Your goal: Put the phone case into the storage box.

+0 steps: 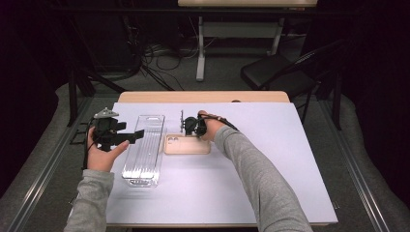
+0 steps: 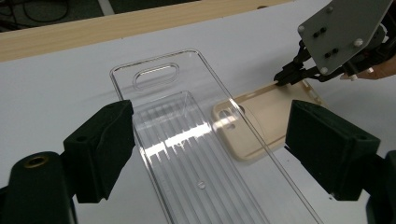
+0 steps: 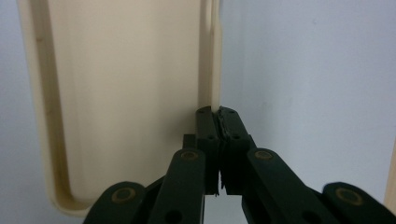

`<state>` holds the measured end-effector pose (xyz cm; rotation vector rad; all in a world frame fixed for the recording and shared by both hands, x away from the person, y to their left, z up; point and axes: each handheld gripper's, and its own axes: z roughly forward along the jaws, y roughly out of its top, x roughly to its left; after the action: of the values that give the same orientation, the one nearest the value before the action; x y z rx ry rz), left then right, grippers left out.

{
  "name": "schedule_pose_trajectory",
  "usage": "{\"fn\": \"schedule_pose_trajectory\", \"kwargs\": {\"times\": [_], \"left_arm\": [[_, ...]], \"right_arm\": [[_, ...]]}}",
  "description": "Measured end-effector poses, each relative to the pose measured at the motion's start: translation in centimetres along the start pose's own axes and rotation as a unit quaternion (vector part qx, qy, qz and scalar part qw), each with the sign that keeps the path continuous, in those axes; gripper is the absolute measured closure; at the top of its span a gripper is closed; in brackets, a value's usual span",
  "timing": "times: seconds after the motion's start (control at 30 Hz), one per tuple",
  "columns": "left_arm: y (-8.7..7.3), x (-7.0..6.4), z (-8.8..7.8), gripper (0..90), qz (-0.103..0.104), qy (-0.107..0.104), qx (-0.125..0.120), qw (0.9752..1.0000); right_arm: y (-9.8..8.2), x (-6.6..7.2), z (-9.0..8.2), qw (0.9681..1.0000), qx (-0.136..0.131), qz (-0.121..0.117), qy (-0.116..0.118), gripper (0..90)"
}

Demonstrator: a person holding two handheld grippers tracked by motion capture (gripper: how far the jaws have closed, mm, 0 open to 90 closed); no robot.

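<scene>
From the high view, your table (image 1: 270, 159) carries a pale lilac-white sheet, with bare wood along its far edge. Beyond it the room is dark: a grey floor, tangled cables (image 1: 154, 58), a black folding chair (image 1: 280, 72) at far right, and the legs of a second desk (image 1: 200, 48). The beige phone case (image 1: 187, 144) lies flat near the table's middle, just right of the clear plastic tray (image 1: 143, 150). Your right gripper (image 1: 186, 126) meets the case's far edge; your left gripper (image 1: 138, 135) hovers over the tray.

In the left gripper view, your jaws stand wide apart over the tray (image 2: 187, 140), gripping nothing. The case (image 2: 261, 126) rests just beside the tray's right wall.

In the right gripper view, your jaws are pinched together on the thin side wall of the case (image 3: 121, 93).
</scene>
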<state>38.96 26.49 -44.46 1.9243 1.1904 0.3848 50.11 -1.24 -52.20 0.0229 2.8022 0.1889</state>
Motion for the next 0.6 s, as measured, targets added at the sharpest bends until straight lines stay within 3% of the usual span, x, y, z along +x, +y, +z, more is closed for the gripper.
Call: {"fn": "schedule_pose_trajectory", "kwargs": {"times": [0.6], "left_arm": [[-0.06,0.0,0.05,15.9,-0.003,0.001,0.0,1.0]], "right_arm": [[-0.63,-0.22,-0.56,0.9998,-0.015,0.01,0.001,88.5]]}}
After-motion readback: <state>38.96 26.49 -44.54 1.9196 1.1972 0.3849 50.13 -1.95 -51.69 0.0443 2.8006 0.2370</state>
